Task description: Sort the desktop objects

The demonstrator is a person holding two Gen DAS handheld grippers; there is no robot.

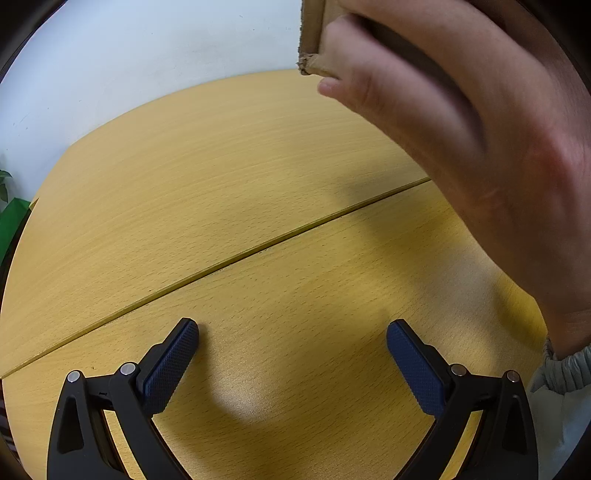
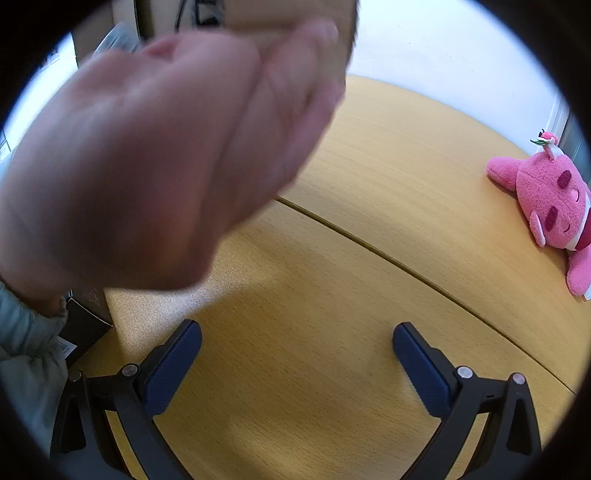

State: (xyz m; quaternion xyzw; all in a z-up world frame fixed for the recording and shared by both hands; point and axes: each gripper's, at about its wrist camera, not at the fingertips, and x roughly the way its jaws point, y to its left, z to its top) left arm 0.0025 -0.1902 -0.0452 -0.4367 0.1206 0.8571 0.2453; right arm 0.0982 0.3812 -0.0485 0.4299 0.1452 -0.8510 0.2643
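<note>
My left gripper (image 1: 292, 328) is open and empty, low over the wooden table (image 1: 221, 177). A bare hand (image 1: 480, 140) fills the upper right of the left wrist view and holds a piece of brown cardboard (image 1: 314, 33) above the table. My right gripper (image 2: 297, 330) is open and empty over the table (image 2: 388, 177). The same kind of hand (image 2: 155, 155), blurred, covers the upper left of the right wrist view and holds something tan (image 2: 258, 22). A pink plush toy (image 2: 550, 206) lies on the table at the far right.
A seam (image 1: 258, 251) runs across the tabletop between two panels. A green plant (image 1: 11, 218) shows past the table's left edge. A dark box (image 2: 86, 321) with a label sits at the left in the right wrist view. A white wall (image 1: 147, 55) stands behind the table.
</note>
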